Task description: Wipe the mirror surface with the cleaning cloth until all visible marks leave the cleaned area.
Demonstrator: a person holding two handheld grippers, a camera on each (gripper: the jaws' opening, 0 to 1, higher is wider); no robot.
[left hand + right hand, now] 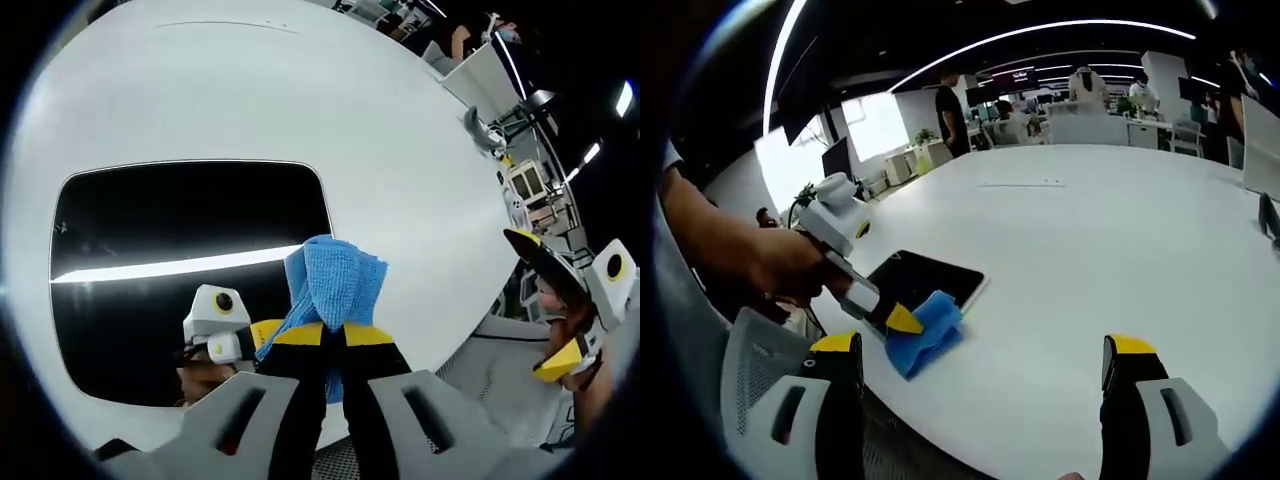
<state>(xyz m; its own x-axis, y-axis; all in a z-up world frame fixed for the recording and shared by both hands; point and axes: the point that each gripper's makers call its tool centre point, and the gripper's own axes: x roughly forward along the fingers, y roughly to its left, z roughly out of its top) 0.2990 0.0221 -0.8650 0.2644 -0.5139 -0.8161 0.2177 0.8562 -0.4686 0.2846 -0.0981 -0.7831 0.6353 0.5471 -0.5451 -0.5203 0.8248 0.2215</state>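
White and round, the broad tabletop carries a dark, rounded-rectangular mirror lying flat, with a bright ceiling light reflected across it as a long streak. In the left gripper view, the left gripper has its black, yellow-tipped fingers pinched shut on a blue, ribbed microfibre cleaning cloth, whose bunched folds reach over the mirror's near right corner. The gripper's own reflection shows in the glass beside it. The right gripper hangs off the table's edge at the right, fingers spread.

From the right gripper view, an open-plan office with strip lights stretches behind the same tabletop. The left gripper, held in a person's hand, presses the cloth against the mirror at the corner nearest the table's edge. The right gripper's own fingers stand wide apart, holding nothing.

Soft and light, the cloth will likely fold and drag under pressure, so a firm pinch on its gathered middle seems best. The mirror looks thin, slick and breakable; it may slide unless steadied at its rim.
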